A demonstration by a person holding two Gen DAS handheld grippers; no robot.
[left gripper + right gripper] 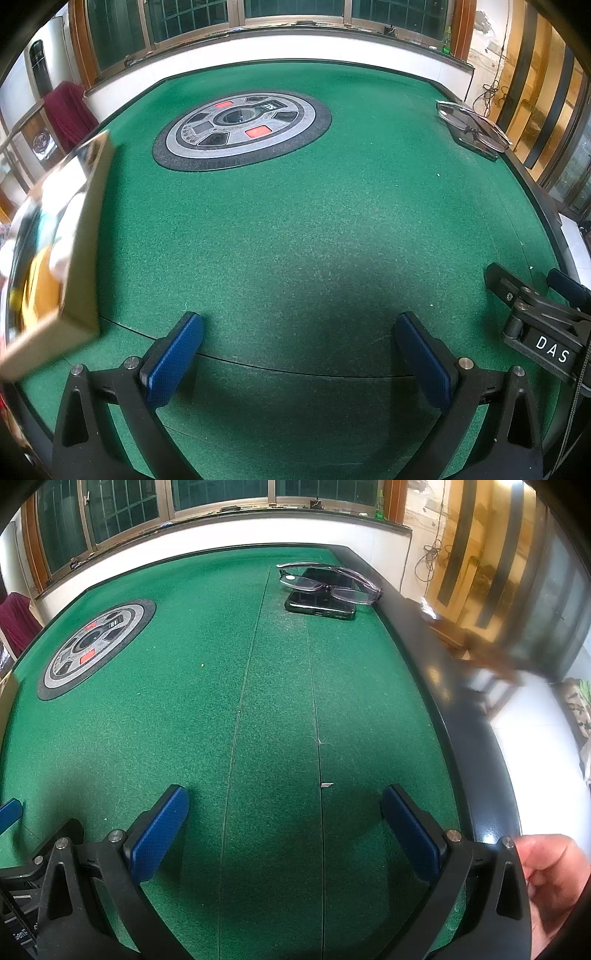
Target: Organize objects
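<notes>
Both grippers hang over bare green felt with nothing between their blue pads: the left gripper (299,354) stands spread wide, and the right gripper (284,827) likewise, steered by a hand (550,882) at its frame.

The things to organize look to be a dark phone (320,600) with a pair of eyeglasses (332,583) lying across it, both at the far right of the mahjong table (280,709), close against its dark rim. A cardboard box (59,251) with blurred contents sits at the left edge in the left wrist view, likely the place to put them.

Risks, as I judge them: the glasses rest loosely on the phone, so gripping the phone first could slide them off and over the nearby rim. Thin frames could twist or slip between wide, flat pads, and a pinch on a lens could smear or scratch it. The phone lies flat on felt, so pads may skid along its edges rather than getting under it. The box sits at the table edge, and a nudge could tip it.

Count: two grippers, one phone, one pair of eyeglasses, one box, one round control panel (242,129) in the table's middle with two red buttons.
</notes>
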